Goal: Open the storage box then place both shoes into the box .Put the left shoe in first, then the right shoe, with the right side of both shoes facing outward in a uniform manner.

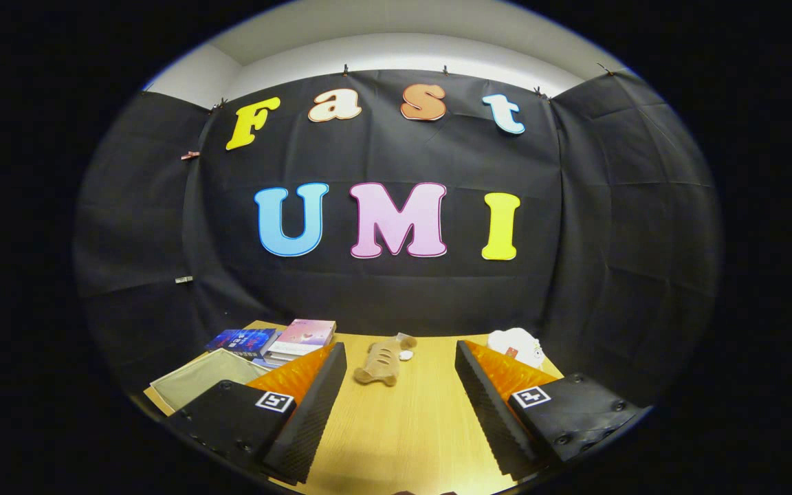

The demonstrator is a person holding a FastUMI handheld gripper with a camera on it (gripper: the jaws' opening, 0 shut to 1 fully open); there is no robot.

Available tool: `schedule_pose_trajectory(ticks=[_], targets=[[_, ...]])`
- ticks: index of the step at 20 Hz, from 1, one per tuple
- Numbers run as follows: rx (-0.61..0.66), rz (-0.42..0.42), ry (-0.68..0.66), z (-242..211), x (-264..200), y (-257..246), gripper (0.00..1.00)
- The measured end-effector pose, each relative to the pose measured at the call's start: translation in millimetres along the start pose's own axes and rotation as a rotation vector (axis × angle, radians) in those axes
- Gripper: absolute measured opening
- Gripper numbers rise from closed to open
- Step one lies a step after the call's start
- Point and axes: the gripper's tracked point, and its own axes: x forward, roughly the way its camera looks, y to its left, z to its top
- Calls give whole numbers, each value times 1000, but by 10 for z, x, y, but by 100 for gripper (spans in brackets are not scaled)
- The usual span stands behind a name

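Note:
My gripper (401, 357) stands open above a wooden table (403, 426), its two fingers spread wide with nothing between them. Bare tabletop lies in the gap. Just beyond the fingertips, a little left of the middle, a tan plush toy (381, 361) lies on the wood. I can make out no storage box and no shoes on the table.
Beyond the left finger sit a stack of books (279, 340) and a flat pale tray (205, 377) near the table's left edge. A white plush toy (516, 344) rests beyond the right finger at the back right. The black cloth wall closes the table's far edge.

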Motion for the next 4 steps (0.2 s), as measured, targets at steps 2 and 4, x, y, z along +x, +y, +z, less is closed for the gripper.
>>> schedule_pose_trajectory(ticks=[2, 4], targets=[[-18, 5, 14, -95, 21, -135, 99], [-21, 19, 24, -157, 48, -236, 99]])
